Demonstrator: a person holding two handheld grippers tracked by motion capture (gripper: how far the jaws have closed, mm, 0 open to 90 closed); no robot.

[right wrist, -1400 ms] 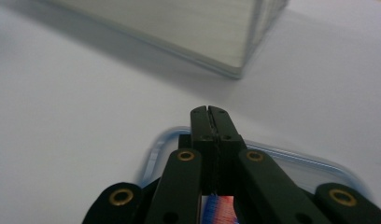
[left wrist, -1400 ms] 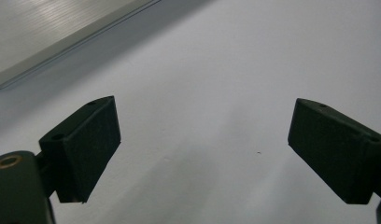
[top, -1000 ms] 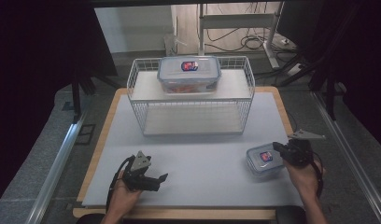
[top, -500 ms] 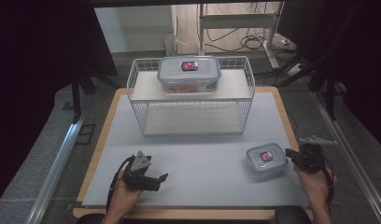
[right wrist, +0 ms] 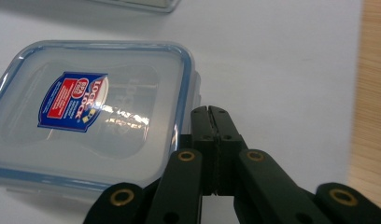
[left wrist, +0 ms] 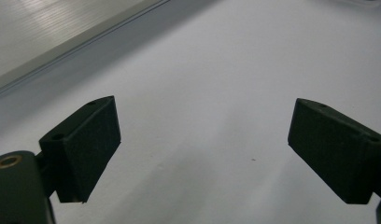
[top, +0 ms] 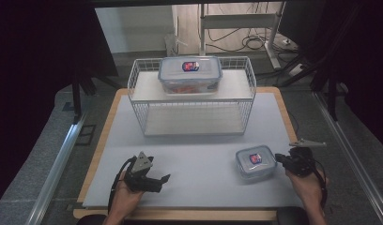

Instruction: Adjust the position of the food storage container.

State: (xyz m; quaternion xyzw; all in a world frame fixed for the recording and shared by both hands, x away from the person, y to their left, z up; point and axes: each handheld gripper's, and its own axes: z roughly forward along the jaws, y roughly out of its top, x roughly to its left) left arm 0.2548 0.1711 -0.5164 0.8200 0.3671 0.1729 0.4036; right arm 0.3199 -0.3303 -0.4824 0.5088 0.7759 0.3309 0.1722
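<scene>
a small clear box [top: 256, 162] with a blue-rimmed lid is found on the grey mat [top: 199, 159], toward the near right corner, flat and lid up. it is nearly square, so no clear long axis can be told; its sides are set slightly askew to the mat's edges. the red and blue label on the lid is seen near the middle of the lid in the high view.

the right gripper [top: 282, 161] is held just beside the box's right side. in the right gripper view its jaws are pressed together with nothing between them, their tips close by the lid's edge [right wrist: 184, 88]; whether they touch it cannot be told.

the left gripper [top: 159, 179] is held low over the mat at the near left, well apart from the box, jaws spread wide and empty.

a white wire rack [top: 194, 101] is set at the far middle of the mat, and a larger clear box [top: 190, 75] is placed on its top shelf, long axis running left to right.
</scene>
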